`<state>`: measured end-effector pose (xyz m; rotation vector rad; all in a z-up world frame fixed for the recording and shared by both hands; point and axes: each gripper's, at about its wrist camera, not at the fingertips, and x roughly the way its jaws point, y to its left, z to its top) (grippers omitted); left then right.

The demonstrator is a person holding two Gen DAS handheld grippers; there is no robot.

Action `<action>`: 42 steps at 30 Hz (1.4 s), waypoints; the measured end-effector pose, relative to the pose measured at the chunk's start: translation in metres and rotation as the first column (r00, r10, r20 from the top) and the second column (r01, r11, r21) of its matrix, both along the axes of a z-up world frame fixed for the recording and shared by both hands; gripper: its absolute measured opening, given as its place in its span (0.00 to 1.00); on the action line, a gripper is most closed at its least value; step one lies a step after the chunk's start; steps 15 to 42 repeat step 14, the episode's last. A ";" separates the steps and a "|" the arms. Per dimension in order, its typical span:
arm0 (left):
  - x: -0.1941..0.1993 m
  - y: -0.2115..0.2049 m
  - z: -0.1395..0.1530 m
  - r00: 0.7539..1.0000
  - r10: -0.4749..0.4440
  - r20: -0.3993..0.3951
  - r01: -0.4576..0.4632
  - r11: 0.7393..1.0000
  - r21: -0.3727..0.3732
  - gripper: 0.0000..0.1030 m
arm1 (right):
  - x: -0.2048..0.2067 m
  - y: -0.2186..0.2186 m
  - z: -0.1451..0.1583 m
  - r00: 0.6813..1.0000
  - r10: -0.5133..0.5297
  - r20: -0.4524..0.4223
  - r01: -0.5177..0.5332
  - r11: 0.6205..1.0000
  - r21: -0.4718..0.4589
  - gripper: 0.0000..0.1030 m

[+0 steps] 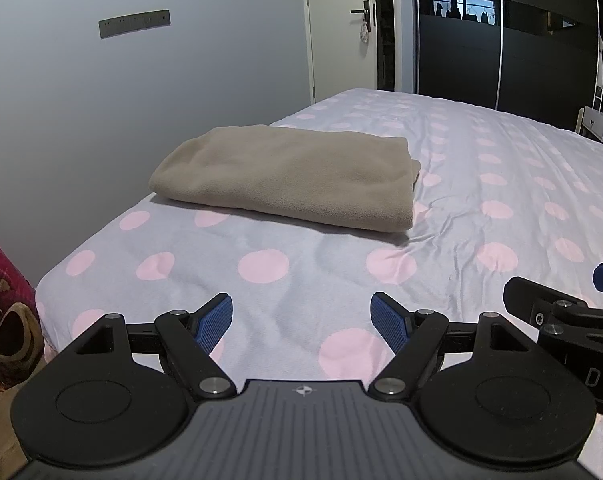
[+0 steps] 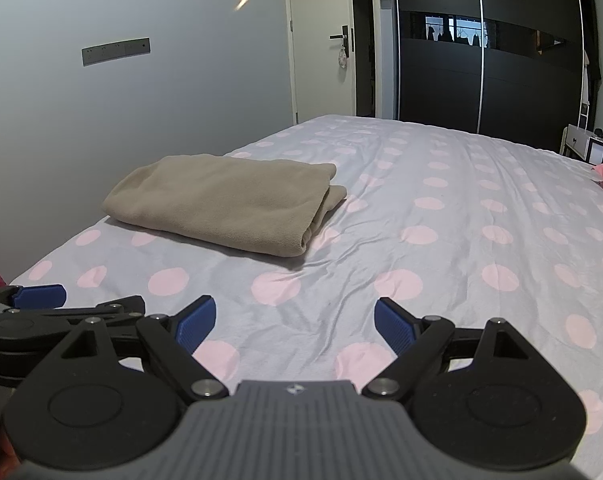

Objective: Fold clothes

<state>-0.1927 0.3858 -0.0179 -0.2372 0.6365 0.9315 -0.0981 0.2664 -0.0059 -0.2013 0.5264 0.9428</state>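
Left wrist view: left gripper [image 1: 301, 322] released, empty, above the near bed [image 1: 481, 184] edge. The folded beige garment [image 1: 289, 178], soft fleece, lies far left on the dotted sheet.

Right wrist view: right gripper [image 2: 295, 322] released, empty. Garment [image 2: 225, 200] shows stacked layers at its right edge; approach low, pinching all layers together.

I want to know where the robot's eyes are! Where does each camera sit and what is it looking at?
Left wrist: sits on the left gripper, looks across the bed at the folded beige cloth; the right gripper's tip peeks in.
Right wrist: sits on the right gripper, facing the same way; the left gripper peeks in.
Both share cloth, bed, door, wardrobe.
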 end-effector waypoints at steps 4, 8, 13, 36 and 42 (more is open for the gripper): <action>0.000 0.000 0.000 1.000 0.001 0.001 -0.001 1.000 -0.003 0.73 | -0.001 0.000 0.000 1.000 -0.005 0.003 0.005 1.000 0.002 0.85; 0.000 -0.001 0.000 1.000 -0.001 -0.002 0.001 1.000 0.006 0.73 | -0.002 0.000 0.000 1.000 -0.006 0.002 0.006 1.000 0.001 0.86; 0.001 -0.004 0.001 1.000 -0.004 -0.005 0.004 1.000 0.022 0.73 | -0.002 -0.001 0.001 1.000 -0.004 -0.004 0.004 1.000 0.005 0.86; 0.001 -0.005 0.001 1.000 -0.004 -0.005 0.004 1.000 0.029 0.73 | -0.002 -0.002 0.001 1.000 -0.004 -0.002 0.005 1.000 0.005 0.86; 0.001 -0.005 0.001 1.000 -0.004 -0.005 0.004 1.000 0.029 0.73 | -0.002 -0.002 0.001 1.000 -0.004 -0.002 0.005 1.000 0.005 0.86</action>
